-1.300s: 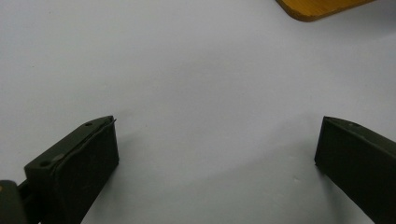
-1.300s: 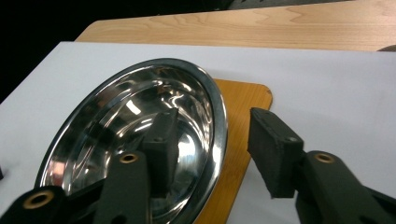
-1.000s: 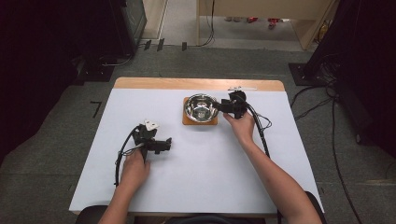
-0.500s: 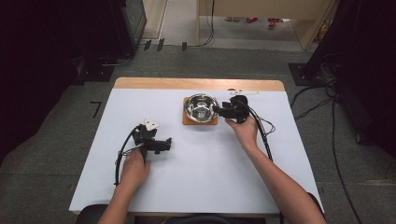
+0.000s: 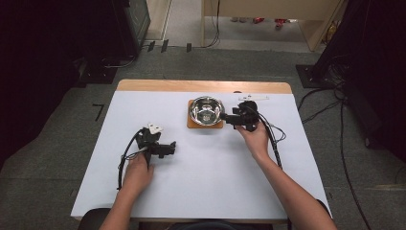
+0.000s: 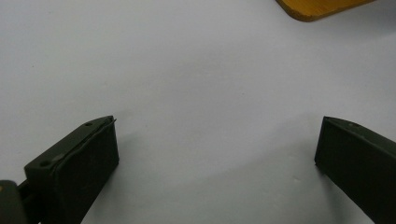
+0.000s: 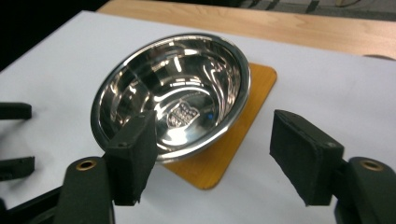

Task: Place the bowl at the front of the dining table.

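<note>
A shiny steel bowl [image 5: 206, 109] stands on a square orange mat [image 5: 193, 125] at the back middle of the white table. In the right gripper view the bowl [image 7: 173, 93] and mat [image 7: 243, 126] lie just ahead of my right gripper [image 7: 217, 154]. Its jaws have just been opening and nothing is between them; the left pad [image 7: 135, 154] is near the bowl's rim, apart from it. In the high view the right gripper [image 5: 229, 119] sits just right of the mat. My left gripper [image 5: 168, 149] rests open on the table at the front left, open [image 6: 217, 158] over bare white surface.
A corner of the orange mat [image 6: 317, 9] shows at the top right of the left gripper view. The wooden table edge [image 5: 158, 85] runs along the back. Cables [image 5: 275, 143] trail from the right gripper. Dark equipment [image 5: 134, 24] stands on the floor behind.
My right gripper has drawn back a little to the right, away from the bowl's rim, with its jaws wider. The bowl and the left gripper have stayed put.
</note>
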A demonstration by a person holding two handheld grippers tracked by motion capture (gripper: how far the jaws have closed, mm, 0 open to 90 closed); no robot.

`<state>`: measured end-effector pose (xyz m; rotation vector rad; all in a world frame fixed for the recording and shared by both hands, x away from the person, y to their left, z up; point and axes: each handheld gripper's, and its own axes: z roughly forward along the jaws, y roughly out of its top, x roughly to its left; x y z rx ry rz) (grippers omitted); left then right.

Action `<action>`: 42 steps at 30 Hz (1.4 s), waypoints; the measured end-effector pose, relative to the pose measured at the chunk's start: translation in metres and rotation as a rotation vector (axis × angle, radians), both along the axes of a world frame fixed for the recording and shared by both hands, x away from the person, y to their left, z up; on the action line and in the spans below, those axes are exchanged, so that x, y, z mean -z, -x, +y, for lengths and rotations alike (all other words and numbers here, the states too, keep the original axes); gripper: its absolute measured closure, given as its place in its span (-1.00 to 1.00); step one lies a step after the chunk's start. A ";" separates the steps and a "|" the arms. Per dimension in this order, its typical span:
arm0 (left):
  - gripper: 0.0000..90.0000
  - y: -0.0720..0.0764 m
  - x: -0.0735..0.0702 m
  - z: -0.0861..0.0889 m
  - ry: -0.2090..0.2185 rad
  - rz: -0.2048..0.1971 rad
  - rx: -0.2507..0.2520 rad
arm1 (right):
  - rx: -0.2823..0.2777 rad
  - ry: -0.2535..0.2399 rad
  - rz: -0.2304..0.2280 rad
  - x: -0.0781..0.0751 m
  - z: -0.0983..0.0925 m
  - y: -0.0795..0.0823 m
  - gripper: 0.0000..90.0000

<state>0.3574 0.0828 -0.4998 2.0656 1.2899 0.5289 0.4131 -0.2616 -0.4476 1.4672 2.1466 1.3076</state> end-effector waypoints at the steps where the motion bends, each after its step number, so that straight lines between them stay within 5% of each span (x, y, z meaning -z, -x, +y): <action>1: -1.00 0.000 0.000 0.000 0.000 0.001 0.000 | -0.003 0.014 0.006 0.000 0.000 0.001 -0.33; 4: -1.00 0.000 0.000 0.000 0.000 0.001 0.000 | -0.008 0.049 0.000 0.001 0.002 0.004 -0.37; 14: -1.00 0.000 0.000 0.000 0.000 0.001 0.000 | -0.019 0.026 -0.043 0.004 -0.001 0.020 -0.38; 21: -1.00 0.000 0.000 0.000 0.000 0.000 0.000 | -0.013 0.076 -0.053 0.008 -0.003 0.028 -0.38; 29: -1.00 0.000 0.000 0.000 0.000 0.001 0.000 | -0.019 0.075 -0.022 0.016 -0.009 0.033 -0.38; 42: -1.00 0.000 0.000 0.000 0.000 0.000 0.000 | -0.011 0.137 -0.043 0.026 -0.010 0.043 -0.38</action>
